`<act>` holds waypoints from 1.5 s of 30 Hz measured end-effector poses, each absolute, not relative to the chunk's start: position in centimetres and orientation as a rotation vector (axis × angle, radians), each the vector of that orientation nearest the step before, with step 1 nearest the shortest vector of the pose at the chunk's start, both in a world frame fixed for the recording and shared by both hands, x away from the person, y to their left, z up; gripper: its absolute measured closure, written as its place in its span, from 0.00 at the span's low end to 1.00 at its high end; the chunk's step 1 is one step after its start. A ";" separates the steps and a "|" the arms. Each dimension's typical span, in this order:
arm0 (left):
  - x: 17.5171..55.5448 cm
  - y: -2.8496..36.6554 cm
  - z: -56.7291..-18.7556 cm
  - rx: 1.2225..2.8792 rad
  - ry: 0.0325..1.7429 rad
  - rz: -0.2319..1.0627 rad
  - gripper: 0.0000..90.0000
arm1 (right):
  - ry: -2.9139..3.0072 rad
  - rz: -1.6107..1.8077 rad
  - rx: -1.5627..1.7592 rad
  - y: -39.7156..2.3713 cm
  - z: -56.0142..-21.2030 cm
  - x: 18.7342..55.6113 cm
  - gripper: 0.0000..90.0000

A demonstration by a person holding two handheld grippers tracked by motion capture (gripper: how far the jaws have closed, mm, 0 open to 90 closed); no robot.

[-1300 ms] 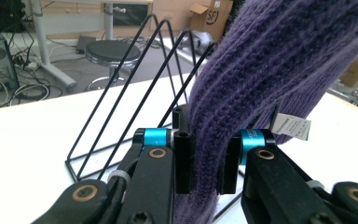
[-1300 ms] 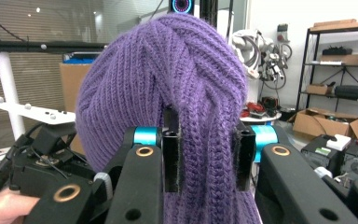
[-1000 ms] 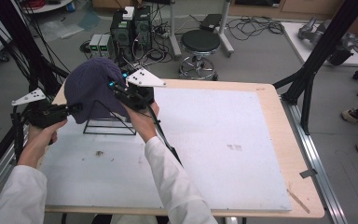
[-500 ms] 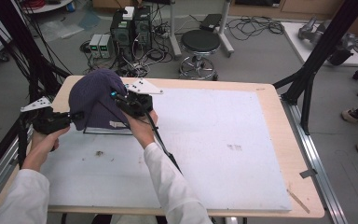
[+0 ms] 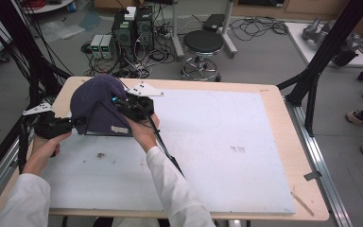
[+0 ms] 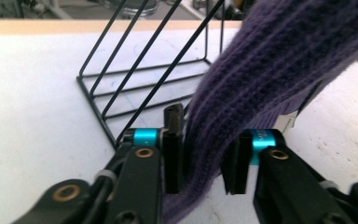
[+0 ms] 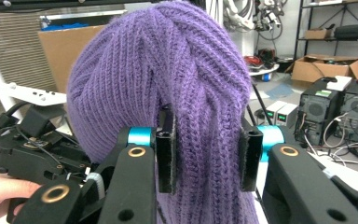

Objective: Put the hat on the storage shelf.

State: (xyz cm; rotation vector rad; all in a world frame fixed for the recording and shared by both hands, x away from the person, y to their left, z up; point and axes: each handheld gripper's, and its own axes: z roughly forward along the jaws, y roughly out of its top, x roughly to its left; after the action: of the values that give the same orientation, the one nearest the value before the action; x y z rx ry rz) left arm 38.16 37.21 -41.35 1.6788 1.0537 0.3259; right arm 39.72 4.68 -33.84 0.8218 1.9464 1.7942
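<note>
A purple knit beanie [image 5: 97,101] hangs over a black wire rack [image 5: 105,134] at the far left of the white mat. My left gripper [image 5: 78,122] comes in from the left, and its pads [image 6: 171,154] close on the beanie's [image 6: 270,60] lower edge beside the rack's wires [image 6: 135,79]. My right gripper [image 5: 119,105] is at the beanie's right side, and the ribbed knit [image 7: 168,60] fills the gap between its pads [image 7: 166,158]. Both pairs of jaws have just been opening, with the fabric still touching the pads.
The white mat [image 5: 227,142] runs wide to the right of the rack and bears a small dark mark [image 5: 100,154]. Beyond the table's far edge stand a round stool [image 5: 203,42], computer cases [image 5: 132,26] and cables. Black frame posts [image 5: 312,90] flank the table.
Both hands have sunk and brought the beanie down over the wire rack. The rack's wires, visible below the hat earlier, are mostly covered.
</note>
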 end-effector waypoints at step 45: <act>34.5 34.9 -37.2 1.457 0.954 0.569 0.22 | 1.663 1.646 0.929 -8.7 -27.5 36.8 0.13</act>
State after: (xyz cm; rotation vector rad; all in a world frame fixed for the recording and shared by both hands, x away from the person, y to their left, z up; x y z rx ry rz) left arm 34.46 34.86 -37.20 1.4566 0.9537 0.5691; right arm 36.77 -8.75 -27.53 0.9294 1.6632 1.6461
